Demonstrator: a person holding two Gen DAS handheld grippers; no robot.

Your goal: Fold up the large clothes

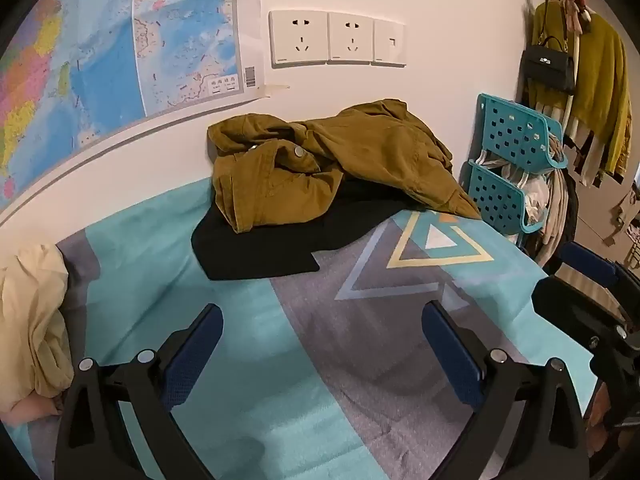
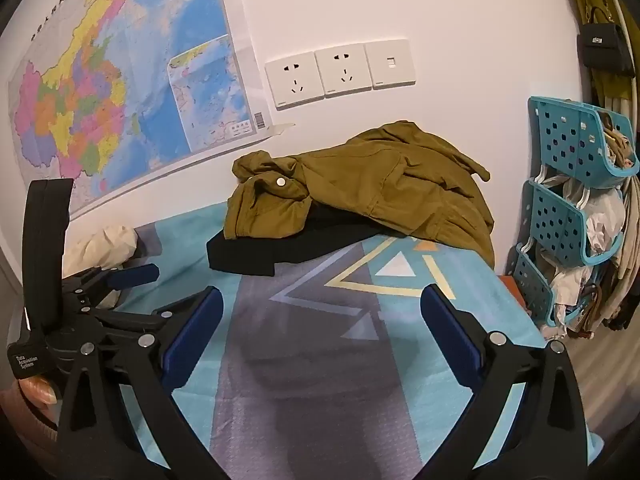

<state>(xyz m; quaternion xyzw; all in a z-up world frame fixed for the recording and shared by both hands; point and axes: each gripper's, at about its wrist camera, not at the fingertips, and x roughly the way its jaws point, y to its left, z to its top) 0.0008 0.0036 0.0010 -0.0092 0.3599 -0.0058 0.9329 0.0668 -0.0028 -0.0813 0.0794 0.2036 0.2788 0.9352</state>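
From the left wrist view I see my left gripper [image 1: 322, 326] spread wide over the patterned bed sheet [image 1: 248, 360], holding nothing. The olive jacket [image 1: 332, 160] lies crumpled at upper centre on a black garment [image 1: 256, 248], stretched left to right, well beyond the fingers. A cream garment [image 1: 32, 320] fills the left edge.

The right wrist view shows my right gripper [image 2: 320, 306] equally wide and empty, the jacket [image 2: 360, 188] far ahead, and the left gripper [image 2: 120, 276] at left.
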